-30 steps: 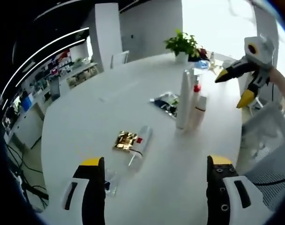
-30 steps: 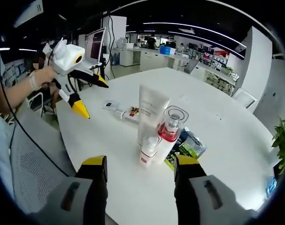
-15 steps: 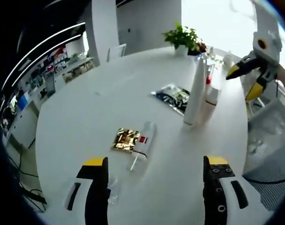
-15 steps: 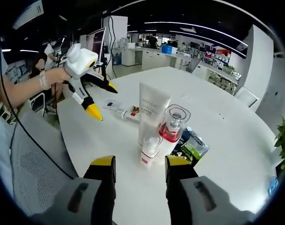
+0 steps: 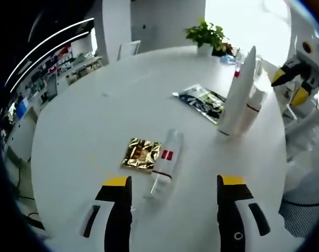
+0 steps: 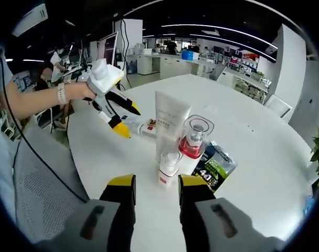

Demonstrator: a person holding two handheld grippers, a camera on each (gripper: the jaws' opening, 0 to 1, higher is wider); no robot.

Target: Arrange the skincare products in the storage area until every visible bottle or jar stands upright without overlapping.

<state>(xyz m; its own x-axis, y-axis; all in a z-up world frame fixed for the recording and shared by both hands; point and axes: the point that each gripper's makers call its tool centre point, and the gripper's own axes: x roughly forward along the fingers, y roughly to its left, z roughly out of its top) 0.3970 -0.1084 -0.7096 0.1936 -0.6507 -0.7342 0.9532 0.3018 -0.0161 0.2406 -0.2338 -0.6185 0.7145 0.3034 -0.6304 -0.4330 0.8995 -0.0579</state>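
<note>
A clear bottle [image 5: 166,161] with a red label lies on its side on the white table [image 5: 91,105], just ahead of my open left gripper [image 5: 175,181], which hovers above it. Further right a tall white tube [image 5: 236,94] and a small white bottle [image 5: 252,107] stand upright. In the right gripper view the white tube [image 6: 170,126], a red-collared bottle [image 6: 193,143] with a clear cap and the small white bottle [image 6: 168,168] stand close together ahead of my open right gripper [image 6: 156,182]. There the left gripper [image 6: 130,123] hangs over the lying bottle [image 6: 141,127].
A gold sachet [image 5: 141,154] lies beside the fallen bottle. A dark sachet [image 5: 201,100] lies flat behind the standing group, also the dark sachet [image 6: 214,169]. A potted plant [image 5: 206,38] stands at the far edge. A mesh chair [image 6: 38,178] is beside the table.
The left gripper has moved forward and down toward the lying bottle, its jaws somewhat narrower. The right gripper's jaws have narrowed too. The bottles have not moved.
</note>
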